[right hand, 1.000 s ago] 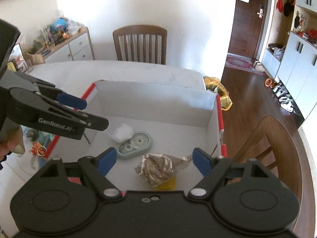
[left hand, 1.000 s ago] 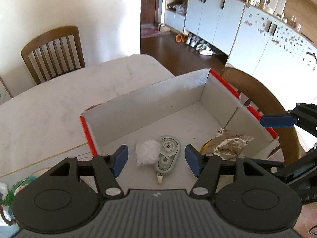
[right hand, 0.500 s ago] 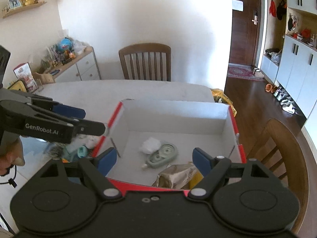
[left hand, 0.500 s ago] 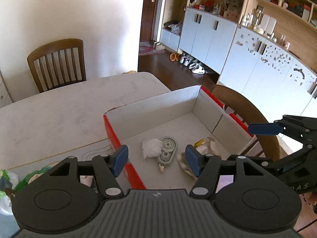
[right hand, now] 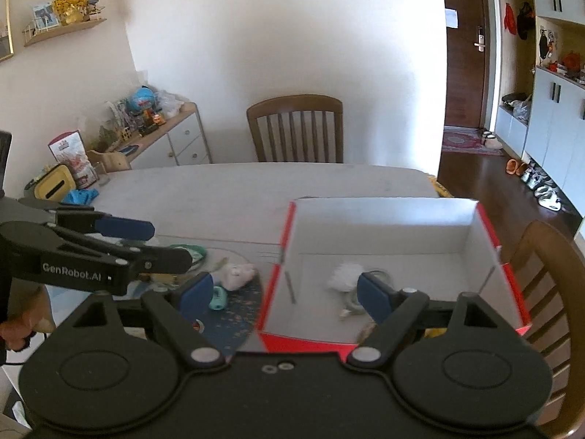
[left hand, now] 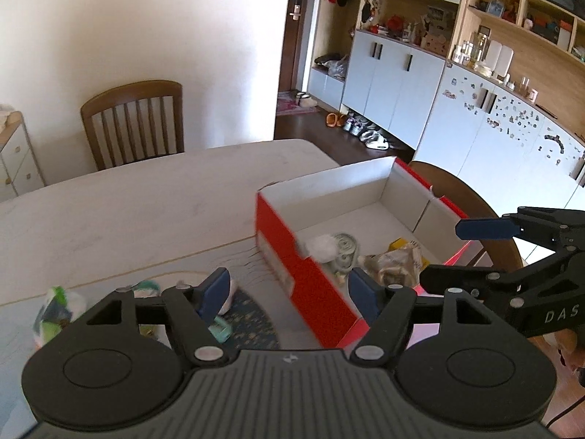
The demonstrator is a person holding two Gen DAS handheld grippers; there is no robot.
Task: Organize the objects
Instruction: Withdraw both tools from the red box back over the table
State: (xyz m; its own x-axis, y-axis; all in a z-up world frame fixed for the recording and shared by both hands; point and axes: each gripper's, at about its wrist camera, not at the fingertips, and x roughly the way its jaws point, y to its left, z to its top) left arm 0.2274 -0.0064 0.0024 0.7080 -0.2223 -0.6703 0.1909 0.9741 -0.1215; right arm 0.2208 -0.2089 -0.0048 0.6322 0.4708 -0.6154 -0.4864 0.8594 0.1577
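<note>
Holding nothing, left gripper (left hand: pixel 289 294) and right gripper (right hand: pixel 285 292), jaws apart and just widened, hang above a table (left hand: pixel 128 201); red box (right hand: pixel 384 241), long axis nine-to-three in the right view, holds tape dispenser (left hand: pixel 345 252) pointing six, fluff (left hand: pixel 321 247), wrapper (left hand: pixel 395 265); loose items (right hand: pixel 236 274) at nine.

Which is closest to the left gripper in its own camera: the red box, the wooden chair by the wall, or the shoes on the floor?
From the left gripper:
1. Red box, just ahead, right.
2. Wooden chair, across the table, left.
3. Shoes, farthest, by the cabinets.
</note>
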